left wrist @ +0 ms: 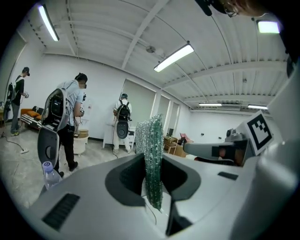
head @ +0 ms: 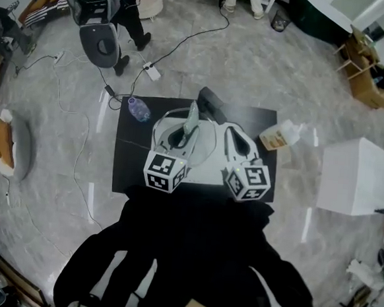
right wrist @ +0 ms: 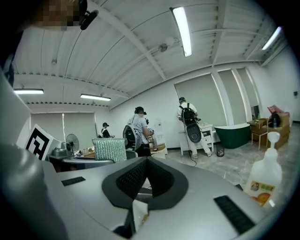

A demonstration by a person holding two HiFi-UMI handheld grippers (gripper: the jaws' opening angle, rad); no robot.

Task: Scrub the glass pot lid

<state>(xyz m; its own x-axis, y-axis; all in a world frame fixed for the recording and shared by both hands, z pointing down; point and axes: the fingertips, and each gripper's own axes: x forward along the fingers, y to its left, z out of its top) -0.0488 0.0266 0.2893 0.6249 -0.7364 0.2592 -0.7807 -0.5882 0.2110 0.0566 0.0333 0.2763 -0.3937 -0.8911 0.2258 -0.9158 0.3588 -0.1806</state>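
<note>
A round glass pot lid point(head: 203, 144) lies on the black table point(head: 128, 171), mostly hidden under my two grippers. My left gripper point(head: 189, 124) is shut on a green glittery scrub sponge point(head: 193, 118), which stands upright between the jaws point(left wrist: 153, 164). It also shows at the left of the right gripper view point(right wrist: 108, 150). My right gripper point(head: 229, 131) sits just right of the lid with its jaws closed together point(right wrist: 146, 161). Whether it pinches the lid's rim does not show. Both grippers point level, towards the room.
A small water bottle point(head: 138, 109) lies at the table's far left point(left wrist: 49, 174). A white soap bottle point(head: 281, 133) stands at the far right corner point(right wrist: 265, 180). A black block point(head: 212, 103) sits at the far edge. A white box point(head: 359, 176) stands right of the table. People stand beyond.
</note>
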